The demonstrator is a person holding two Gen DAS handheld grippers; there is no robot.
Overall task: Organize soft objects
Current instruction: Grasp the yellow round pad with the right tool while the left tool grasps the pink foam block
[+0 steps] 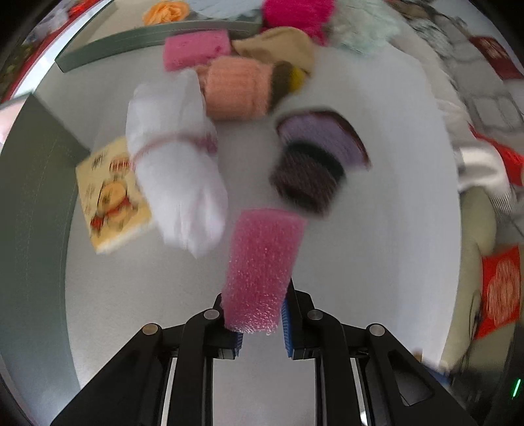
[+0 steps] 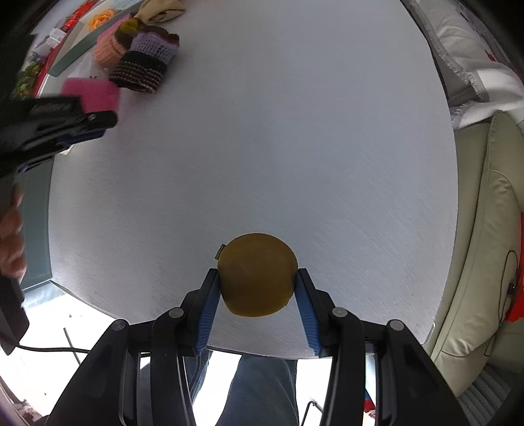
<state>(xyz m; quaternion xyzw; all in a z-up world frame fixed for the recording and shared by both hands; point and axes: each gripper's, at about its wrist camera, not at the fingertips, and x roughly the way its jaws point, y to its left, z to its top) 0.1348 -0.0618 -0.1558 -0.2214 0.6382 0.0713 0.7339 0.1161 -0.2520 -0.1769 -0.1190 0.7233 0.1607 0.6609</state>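
Note:
My left gripper (image 1: 260, 314) is shut on a pink foam sponge (image 1: 262, 265) and holds it above the white table (image 1: 376, 213); it also shows in the right wrist view (image 2: 93, 93). Ahead lie a white sock bundle (image 1: 177, 164), a peach knitted roll (image 1: 237, 88), a pink sponge block (image 1: 196, 49), a purple and dark striped knitted piece (image 1: 314, 157) and a tan cloth (image 1: 278, 46). My right gripper (image 2: 257, 295) is shut on a mustard yellow soft ball (image 2: 257, 278) near the table's front edge.
A cartoon-printed yellow sponge (image 1: 111, 196) lies left of the white bundle. A grey-green mat (image 1: 32, 213) borders the table's left side. A magenta fluffy item (image 1: 294, 13) and a pale fluffy item (image 1: 363, 29) sit at the back. A cream sofa (image 2: 484, 262) stands on the right.

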